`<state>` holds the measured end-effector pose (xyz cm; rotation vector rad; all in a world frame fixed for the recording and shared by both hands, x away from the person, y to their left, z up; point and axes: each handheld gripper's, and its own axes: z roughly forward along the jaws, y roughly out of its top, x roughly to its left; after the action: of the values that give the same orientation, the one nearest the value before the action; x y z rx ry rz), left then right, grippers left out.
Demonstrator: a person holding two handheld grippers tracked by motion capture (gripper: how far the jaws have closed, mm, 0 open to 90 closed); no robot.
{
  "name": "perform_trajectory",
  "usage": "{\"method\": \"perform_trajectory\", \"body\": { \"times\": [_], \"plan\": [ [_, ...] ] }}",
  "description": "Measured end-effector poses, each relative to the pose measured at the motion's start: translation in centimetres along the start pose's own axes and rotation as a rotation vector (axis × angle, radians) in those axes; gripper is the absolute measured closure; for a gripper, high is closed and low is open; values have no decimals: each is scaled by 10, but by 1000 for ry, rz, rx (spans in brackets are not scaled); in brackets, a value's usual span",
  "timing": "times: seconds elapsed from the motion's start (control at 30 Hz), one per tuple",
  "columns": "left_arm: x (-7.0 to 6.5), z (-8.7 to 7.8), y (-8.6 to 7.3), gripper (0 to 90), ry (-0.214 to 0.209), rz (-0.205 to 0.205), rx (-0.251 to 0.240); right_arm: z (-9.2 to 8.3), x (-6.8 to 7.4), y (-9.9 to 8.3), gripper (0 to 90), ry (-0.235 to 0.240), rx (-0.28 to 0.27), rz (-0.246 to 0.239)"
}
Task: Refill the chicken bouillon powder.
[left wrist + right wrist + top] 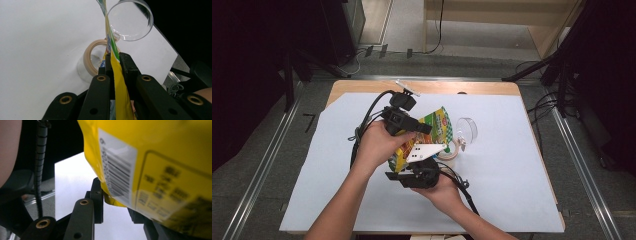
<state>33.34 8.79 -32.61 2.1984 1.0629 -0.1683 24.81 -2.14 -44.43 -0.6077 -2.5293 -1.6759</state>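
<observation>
I had the yellow snack bag (432, 135) lifted off the surface (512, 165) at frame centre, left gripper (115, 60) jaws clenched on its edge, right gripper (115, 202) jaws grasping its bottom corner, so pickup looked done, opening or placing left.

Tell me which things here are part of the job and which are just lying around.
In the job:
snack bag
left gripper, shut on the bag's edge
right gripper, at the bag's bottom corner

Lying about:
tape roll
clear cup
</observation>
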Motion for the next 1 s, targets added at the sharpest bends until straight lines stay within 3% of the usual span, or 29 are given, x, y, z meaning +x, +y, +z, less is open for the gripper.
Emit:
{"method": "perform_trajectory", "body": {
  "times": [0.2, 0.43, 1.0],
  "plan": [
    [5, -3, 6, 859, -10, -21, -6, -4, -2, 7, 709, 11, -1, 5],
    [12, -1, 8, 858, -11, -51, 24, -4, -2, 8, 710, 28, 1, 11],
    [4, 1, 16, 856, 33, -38, 66, -1, -5, 10, 674, 57, -9, 27]
  ]
}}
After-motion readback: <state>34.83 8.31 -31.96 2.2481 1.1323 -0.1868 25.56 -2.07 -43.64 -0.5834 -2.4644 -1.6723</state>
